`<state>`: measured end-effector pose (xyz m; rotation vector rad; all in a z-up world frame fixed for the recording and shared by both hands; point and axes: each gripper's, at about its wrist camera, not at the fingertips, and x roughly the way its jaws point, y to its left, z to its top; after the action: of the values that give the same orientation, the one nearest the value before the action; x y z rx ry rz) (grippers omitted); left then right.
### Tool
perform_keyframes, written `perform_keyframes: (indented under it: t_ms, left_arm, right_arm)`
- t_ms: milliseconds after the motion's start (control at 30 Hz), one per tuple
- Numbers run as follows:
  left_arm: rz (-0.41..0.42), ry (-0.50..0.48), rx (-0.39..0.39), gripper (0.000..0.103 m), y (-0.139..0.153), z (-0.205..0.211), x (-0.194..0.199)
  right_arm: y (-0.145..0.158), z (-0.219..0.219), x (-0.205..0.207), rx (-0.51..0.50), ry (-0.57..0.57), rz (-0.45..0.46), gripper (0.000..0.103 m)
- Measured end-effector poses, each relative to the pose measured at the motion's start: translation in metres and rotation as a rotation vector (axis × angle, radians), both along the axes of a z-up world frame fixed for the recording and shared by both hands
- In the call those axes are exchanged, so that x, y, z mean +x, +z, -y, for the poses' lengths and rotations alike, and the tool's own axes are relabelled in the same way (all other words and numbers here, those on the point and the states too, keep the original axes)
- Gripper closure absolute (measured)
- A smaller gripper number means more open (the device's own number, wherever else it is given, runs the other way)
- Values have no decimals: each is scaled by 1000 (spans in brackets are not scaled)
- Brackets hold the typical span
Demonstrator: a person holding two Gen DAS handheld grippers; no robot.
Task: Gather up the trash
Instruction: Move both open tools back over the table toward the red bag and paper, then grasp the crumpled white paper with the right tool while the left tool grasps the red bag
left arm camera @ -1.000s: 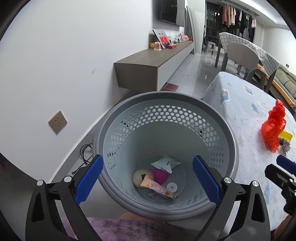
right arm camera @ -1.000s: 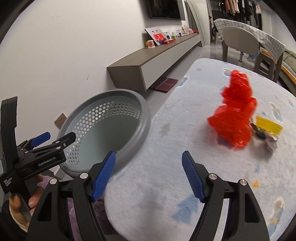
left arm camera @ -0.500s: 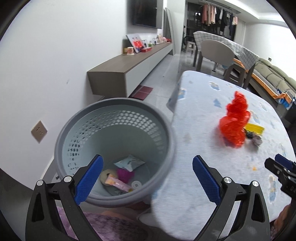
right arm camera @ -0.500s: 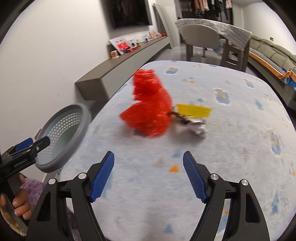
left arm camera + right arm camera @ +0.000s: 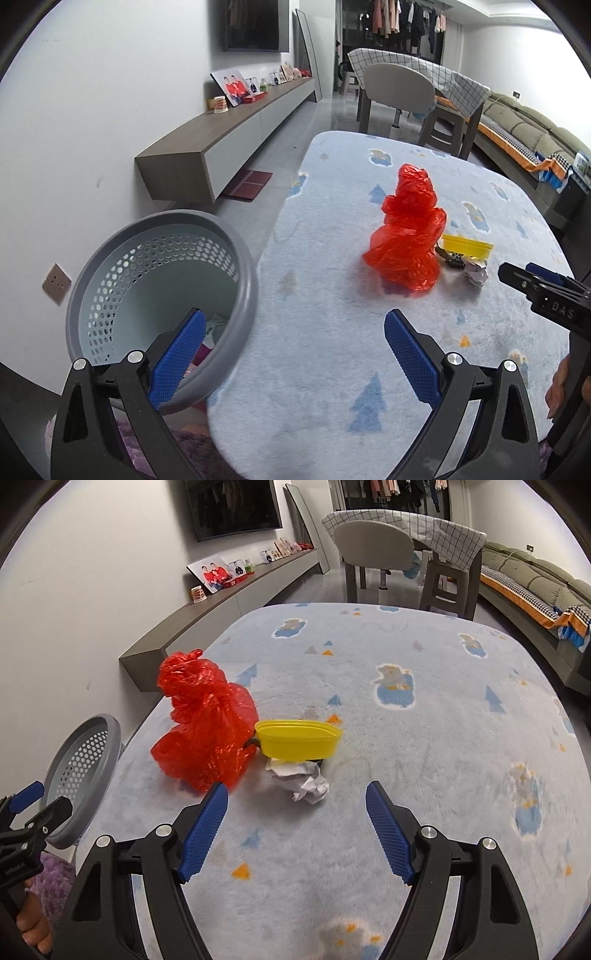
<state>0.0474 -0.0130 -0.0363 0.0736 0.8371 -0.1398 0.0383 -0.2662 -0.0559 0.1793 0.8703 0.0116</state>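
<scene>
Both claws have swung away from the basket toward the trash. Right claw gapes empty; left claw likewise. Crumpled paper lies on the surface just ahead, beside red bag: straddle it squarely before pinching.

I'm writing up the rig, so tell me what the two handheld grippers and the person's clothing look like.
Both the left gripper and the right gripper have black plastic frames with triangular cut-outs and silver pivot screws. Their fingers carry blue ribbed pads. White lettering marks the black bodies. No cables show. A fuzzy purple sleeve shows by the left hand.
</scene>
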Motion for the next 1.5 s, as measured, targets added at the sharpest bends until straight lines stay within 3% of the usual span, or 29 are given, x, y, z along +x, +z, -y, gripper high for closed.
perform_keyframes:
  t_ms: [467,633,700,900,1233,1500]
  left_arm:
    - [-73,-13,25,8,-24,31,16]
    - [-74,-22,34,8,-26,37,16]
    - [-74,-25,38,8,-26,39,16]
    - [-74,-29,39,8,-26,42,13]
    - [-65,-51,22,8,-25,55,11]
    - [-52,-84,14,8,-27,83,33]
  right_arm:
    - [-46,3,41,16,14,-67,30]
    - [-47,0,49,22,30,-61,57]
    - [-49,-1,49,29,38,-62,60]
    - [-45,1,35,53,43,-64,66]
    - [-37,23,-22,118,-39,-69,66]
    - [-33,36,-47,162,-66,-46,66]
